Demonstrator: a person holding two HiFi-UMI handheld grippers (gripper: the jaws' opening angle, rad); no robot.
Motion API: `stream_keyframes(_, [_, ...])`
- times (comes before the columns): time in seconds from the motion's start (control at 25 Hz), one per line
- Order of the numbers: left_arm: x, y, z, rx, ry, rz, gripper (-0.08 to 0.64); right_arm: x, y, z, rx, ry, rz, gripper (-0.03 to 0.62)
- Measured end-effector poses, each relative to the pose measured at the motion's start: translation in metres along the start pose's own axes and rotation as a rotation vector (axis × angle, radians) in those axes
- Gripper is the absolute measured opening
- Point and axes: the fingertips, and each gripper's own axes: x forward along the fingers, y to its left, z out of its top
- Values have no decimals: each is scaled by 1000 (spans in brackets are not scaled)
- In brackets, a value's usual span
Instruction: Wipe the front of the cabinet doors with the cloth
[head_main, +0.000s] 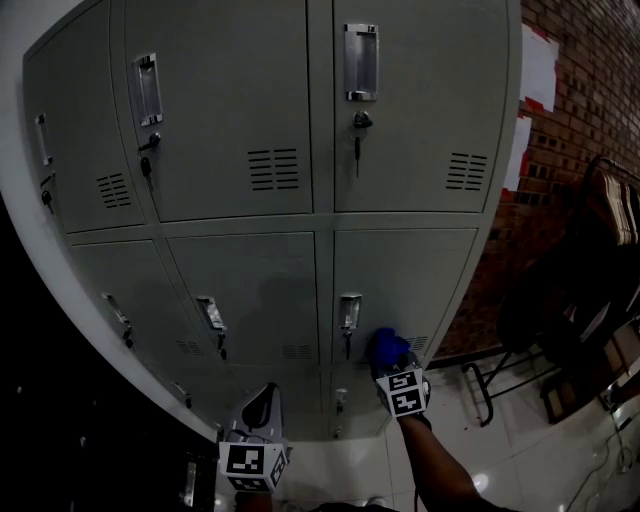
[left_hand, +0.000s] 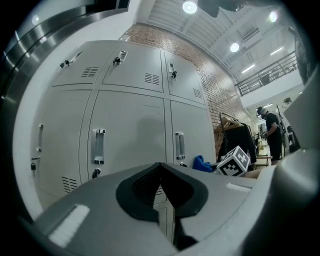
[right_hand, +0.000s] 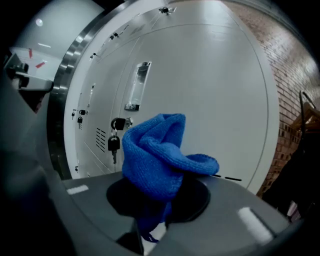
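Right gripper view: cloth (right_hand: 159, 150) between fingers (right_hand: 95, 212)

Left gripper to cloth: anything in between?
Head view: only cabinet door front and a small latch between left gripper and the cloth in right gripper.

Rows of cabinet doors (head_main: 250, 100) fill the frame; brick wall (head_main: 590, 80) at the right edge.
The cloth (head_main: 388, 346) sits in the right hand-held gripper (head_main: 393, 360), lower centre, just right of a door handle (head_main: 349, 312); the left hand-held gripper (head_main: 262, 408) is lower left of it.
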Motion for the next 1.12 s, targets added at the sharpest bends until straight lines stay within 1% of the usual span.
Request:
stream_keyframes(0.16, [-4,3,2,1,1,9,17,7,23,11,3,-17,50,83])
stream_keyframes(0.48, [-12,15,-3,-7,2,32,17,21,70,29,-20,-32,160,83])
stream_keyframes(0.68, [-16,21,-2,-13,4,46,18,18,73,29,-11,-34,161,83])
stream_keyframes(0.76, [-16,21,-1,-14,2,46,18,10,71,30,39,-40,161,84])
stream_keyframes(0.84, [-14,18,-1,-14,2,36,18,-7,70,36,129,-73,175,84])
stream_keyframes(0.88, [-12,15,-2,-15,5,28,18,-17,70,41,154,-93,182,84])
stream_keyframes(0.92, [-10,13,-2,-15,7,20,17,-28,70,46,158,-113,184,84])
stream_keyframes(1.0, [-7,8,0,-14,6,8,18,-47,71,57,127,-153,181,84])
stream_keyframes(1.12, [-1,1,1,-14,6,-10,17,-75,72,67,42,-193,146,84])
